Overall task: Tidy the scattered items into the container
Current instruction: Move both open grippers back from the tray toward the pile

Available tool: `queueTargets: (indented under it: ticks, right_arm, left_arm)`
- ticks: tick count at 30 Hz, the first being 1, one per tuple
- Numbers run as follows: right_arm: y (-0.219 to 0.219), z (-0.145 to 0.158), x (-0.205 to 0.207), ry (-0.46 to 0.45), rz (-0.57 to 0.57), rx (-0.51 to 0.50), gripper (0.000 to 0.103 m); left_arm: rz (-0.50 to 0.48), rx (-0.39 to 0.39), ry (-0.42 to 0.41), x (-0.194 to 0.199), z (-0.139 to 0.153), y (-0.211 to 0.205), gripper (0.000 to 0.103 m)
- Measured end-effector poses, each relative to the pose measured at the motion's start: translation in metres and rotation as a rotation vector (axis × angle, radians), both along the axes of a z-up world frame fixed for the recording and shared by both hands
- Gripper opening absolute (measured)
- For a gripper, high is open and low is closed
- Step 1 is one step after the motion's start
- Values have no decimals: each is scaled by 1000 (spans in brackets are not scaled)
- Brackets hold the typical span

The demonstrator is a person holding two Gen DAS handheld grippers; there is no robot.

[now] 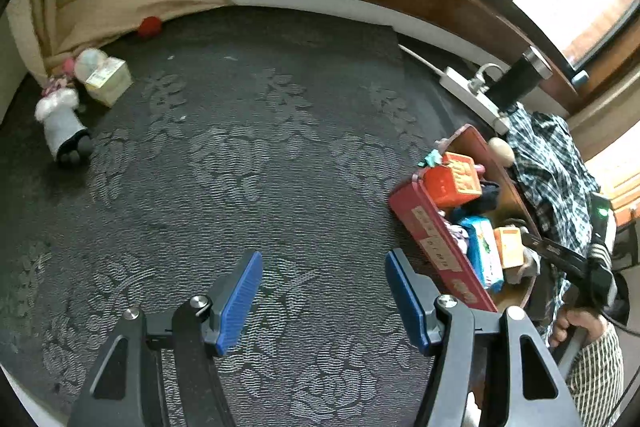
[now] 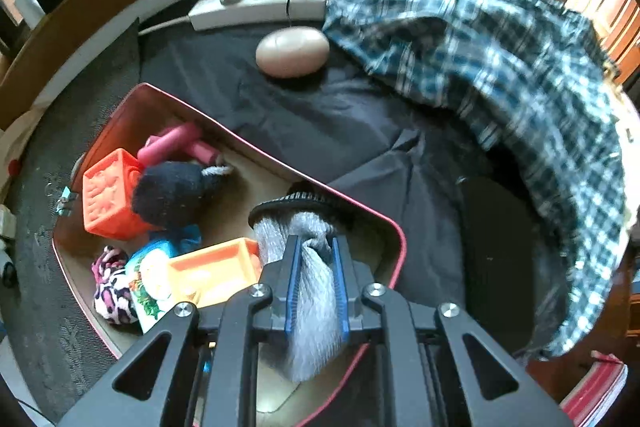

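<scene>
My left gripper [image 1: 324, 279] is open and empty over the dark patterned cloth. The red tin container [image 1: 436, 243] stands to its right, holding an orange block [image 1: 454, 179] and a blue packet [image 1: 484, 251]. My right gripper [image 2: 314, 279] is shut on a grey sock [image 2: 308, 291] with a dark striped cuff, held over the container's near corner [image 2: 394, 227]. Inside the container lie the orange block [image 2: 106, 199], a navy sock [image 2: 172, 191], a pink item [image 2: 176, 143], an orange tray [image 2: 212, 267] and a leopard-print cloth [image 2: 112, 287]. A beige egg [image 2: 292, 51] lies outside on dark fabric.
At the far left a white doll [image 1: 60, 123], a pale yellow box [image 1: 108, 81] and a red ball [image 1: 149, 25] lie by the beige curtain. A white power strip [image 2: 260, 5] and a plaid shirt [image 2: 500, 67] lie behind the container.
</scene>
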State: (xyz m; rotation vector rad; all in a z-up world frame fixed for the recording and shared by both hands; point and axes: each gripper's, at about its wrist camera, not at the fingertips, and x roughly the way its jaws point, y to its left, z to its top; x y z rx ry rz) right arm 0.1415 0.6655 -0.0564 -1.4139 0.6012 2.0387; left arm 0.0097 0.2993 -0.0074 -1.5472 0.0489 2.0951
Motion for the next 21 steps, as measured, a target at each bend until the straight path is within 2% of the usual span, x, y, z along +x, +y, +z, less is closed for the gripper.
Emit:
queueTargets:
  ticks: [5,9,10,13,14,21]
  right_arm:
    - [-24,30,-2,78,-17,46,19]
    - [-58,53,-20,165,38,48,20]
    - [-68,58,-26,189,60,45,25]
    - [-99,66,-49,248,139,9,53]
    - [-111,65,-58,254,164,2,56]
    - [-186,53,-118,256,297,-81,56]
  left_arm:
    - [70,-8,-4,-20,-2,-33,65]
    - [149,-21,-10,-42,-3,-69,65]
    - [174,-24,-12,-49,-4,-79,65]
    - [246,-34,-22,-66,-7,-111,66]
    - [269,-37,-25,-72,-7,-123,66]
    - [392,-55,-42,-112,-13,-195,66]
